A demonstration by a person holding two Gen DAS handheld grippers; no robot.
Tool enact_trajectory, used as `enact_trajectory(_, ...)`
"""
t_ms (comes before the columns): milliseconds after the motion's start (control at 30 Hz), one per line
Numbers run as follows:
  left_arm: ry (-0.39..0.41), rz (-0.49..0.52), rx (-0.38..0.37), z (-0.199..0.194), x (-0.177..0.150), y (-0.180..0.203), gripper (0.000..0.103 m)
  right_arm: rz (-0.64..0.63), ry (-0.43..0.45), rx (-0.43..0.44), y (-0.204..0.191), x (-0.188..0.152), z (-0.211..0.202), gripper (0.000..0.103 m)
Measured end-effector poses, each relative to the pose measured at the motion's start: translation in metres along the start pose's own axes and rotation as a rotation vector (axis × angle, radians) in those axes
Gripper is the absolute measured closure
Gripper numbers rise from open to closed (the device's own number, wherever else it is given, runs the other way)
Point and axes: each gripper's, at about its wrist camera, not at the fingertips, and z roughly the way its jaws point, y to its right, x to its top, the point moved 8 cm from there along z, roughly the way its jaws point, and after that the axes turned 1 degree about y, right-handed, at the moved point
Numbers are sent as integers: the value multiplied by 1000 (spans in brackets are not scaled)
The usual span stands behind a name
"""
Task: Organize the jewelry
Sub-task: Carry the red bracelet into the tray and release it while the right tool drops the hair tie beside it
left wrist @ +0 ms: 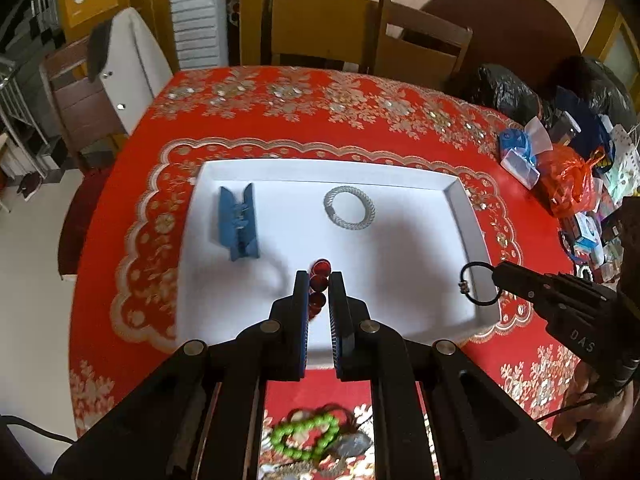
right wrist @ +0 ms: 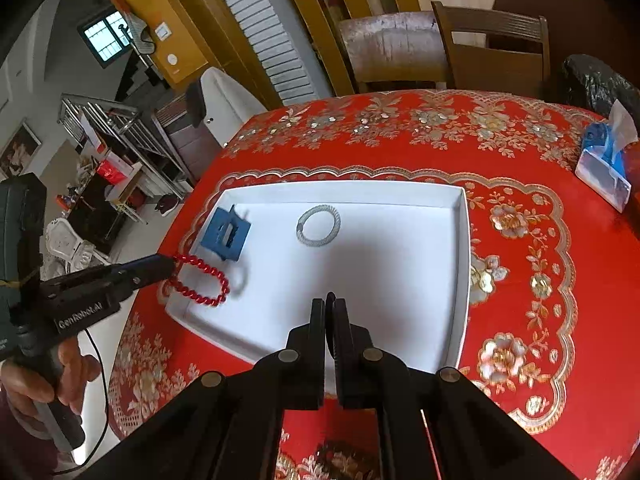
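Observation:
A white tray [left wrist: 460,200] lies on the red tablecloth and holds a blue hair claw clip [left wrist: 238,224] at the left and a silver mesh bracelet [left wrist: 349,208] at the back middle. My left gripper [left wrist: 319,280] is shut on a red bead bracelet [left wrist: 319,282], held over the tray's near left part; it shows as a loop in the right wrist view [right wrist: 202,282]. My right gripper [right wrist: 330,304] is shut on a black hair tie [left wrist: 478,282], held over the tray's right rim. The tray [right wrist: 462,248], clip [right wrist: 225,234] and silver bracelet [right wrist: 319,226] also show in the right wrist view.
More jewelry, including a green bead bracelet [left wrist: 306,436], lies on the cloth near the front edge. A blue tissue pack [left wrist: 518,156], an orange bag [left wrist: 568,180] and boxes crowd the table's right side. Wooden chairs [left wrist: 420,46] stand behind the table.

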Motion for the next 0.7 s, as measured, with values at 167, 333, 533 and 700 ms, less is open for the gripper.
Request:
enact_trajectory(167, -33, 13, -22, 26, 13, 7, 95, 28, -30, -1, 5, 13, 28, 100)
enact_trajectory(333, -62, 16, -14, 53, 26, 2, 95, 61, -71, 27, 7, 28, 64, 100)
enact_trajectory(533, -120, -11, 75, 88, 26, -28, 95, 66, -93, -22, 27, 55, 110, 100)
enact_trajectory(700, -138, -5, 95, 101, 20, -37, 95, 118, -92, -104, 60, 72, 137, 100)
